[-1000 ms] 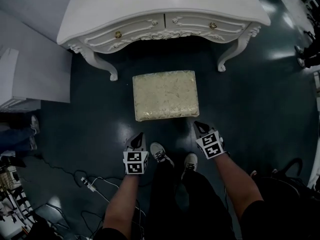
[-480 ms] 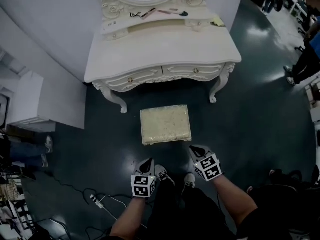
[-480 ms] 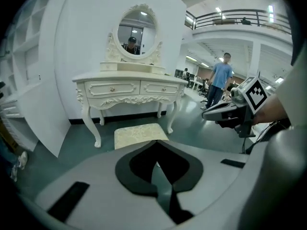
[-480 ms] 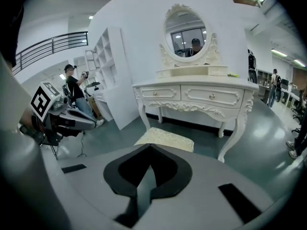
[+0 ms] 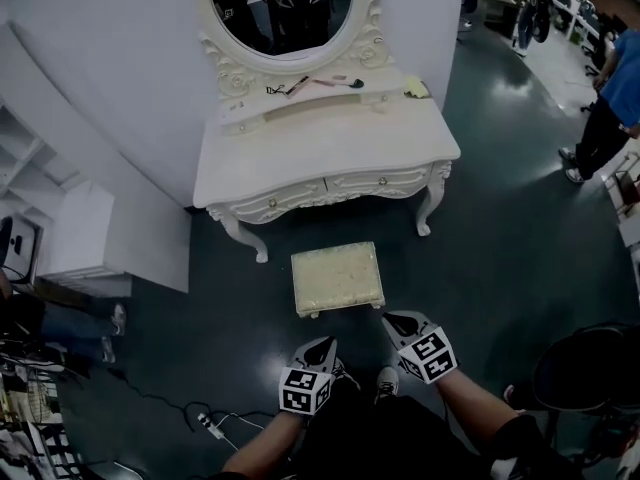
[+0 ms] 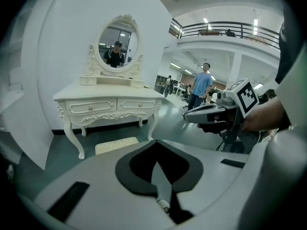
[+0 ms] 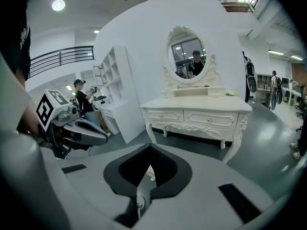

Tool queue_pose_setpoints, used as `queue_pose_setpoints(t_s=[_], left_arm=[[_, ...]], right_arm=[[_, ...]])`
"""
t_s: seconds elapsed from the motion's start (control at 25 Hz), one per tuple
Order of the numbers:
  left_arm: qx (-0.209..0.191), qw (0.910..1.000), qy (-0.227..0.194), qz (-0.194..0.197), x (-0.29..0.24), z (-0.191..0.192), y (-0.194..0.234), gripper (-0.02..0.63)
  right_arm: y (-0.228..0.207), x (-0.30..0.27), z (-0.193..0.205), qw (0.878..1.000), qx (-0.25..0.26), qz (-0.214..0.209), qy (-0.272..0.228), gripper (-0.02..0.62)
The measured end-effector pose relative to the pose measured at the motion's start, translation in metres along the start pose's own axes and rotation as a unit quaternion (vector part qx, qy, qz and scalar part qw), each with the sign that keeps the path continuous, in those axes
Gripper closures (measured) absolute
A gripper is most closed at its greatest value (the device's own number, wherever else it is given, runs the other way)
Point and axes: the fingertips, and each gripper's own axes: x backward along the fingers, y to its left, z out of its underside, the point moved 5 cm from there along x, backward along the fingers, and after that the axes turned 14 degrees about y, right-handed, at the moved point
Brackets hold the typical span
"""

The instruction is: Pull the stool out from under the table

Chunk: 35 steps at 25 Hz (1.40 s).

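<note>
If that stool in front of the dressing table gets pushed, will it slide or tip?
The stool looks low and wide, so it probably slides rather than tips. The glossy floor likely offers little drag. Its padded-looking top may give slightly.

Head view: stool (image 5: pixel 338 278) shows its cushion top only, legs hidden underneath. Small items (image 5: pixel 310 83) on the back ledge of the counter (image 5: pixel 330 153): too small to identify. Mirror (image 5: pixel 280 8) clipped by the top edge. Both forearms run off the bottom edge. Dark round object (image 5: pixel 590 368) lower right is clipped by the edge, can't tell what it is. Bystander (image 5: pixel 612 88) at right is partly out of frame.
Left gripper view: body of the left gripper (image 6: pixel 157 152) covers most of the stool, just a strip of cushion visible.
Right gripper view: stool almost fully behind the right gripper (image 7: pixel 149 152); pale bit (image 7: pixel 149 172) in the gap under the jaws, can't tell what.
</note>
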Motion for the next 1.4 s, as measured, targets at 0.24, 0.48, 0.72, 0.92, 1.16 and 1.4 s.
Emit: queue_pose_setpoints(t_s=[0.24, 0.48, 0.72, 0.92, 1.16, 1.4], left_arm=[[-0.007, 0.9997, -0.022, -0.002, 0.031, -0.017, -0.010, 0.598], [0.046, 0.9982, -0.038, 0.001, 0.060, -0.014, -0.019, 0.598], [0.046, 0.9973, -0.056, -0.006, 0.084, -0.005, -0.031, 0.598], [0.043, 0.9965, -0.070, -0.015, 0.101, 0.000, -0.038, 0.598], [0.014, 0.9958, -0.087, -0.024, 0.109, -0.009, -0.044, 0.598], [0.009, 0.9953, -0.093, -0.025, 0.117, -0.011, -0.051, 0.598]], right_arm=[[0.013, 0.036, -0.013, 1.000, -0.003, -0.007, -0.021, 0.569], [0.027, 0.066, -0.020, 0.999, 0.005, -0.009, -0.045, 0.569], [0.055, 0.090, -0.024, 0.998, 0.020, -0.024, -0.062, 0.569], [0.078, 0.103, -0.020, 0.997, 0.027, -0.035, -0.070, 0.569], [0.093, 0.105, -0.016, 0.996, 0.035, -0.045, -0.071, 0.569], [0.098, 0.106, -0.014, 0.996, 0.036, -0.049, -0.069, 0.569]])
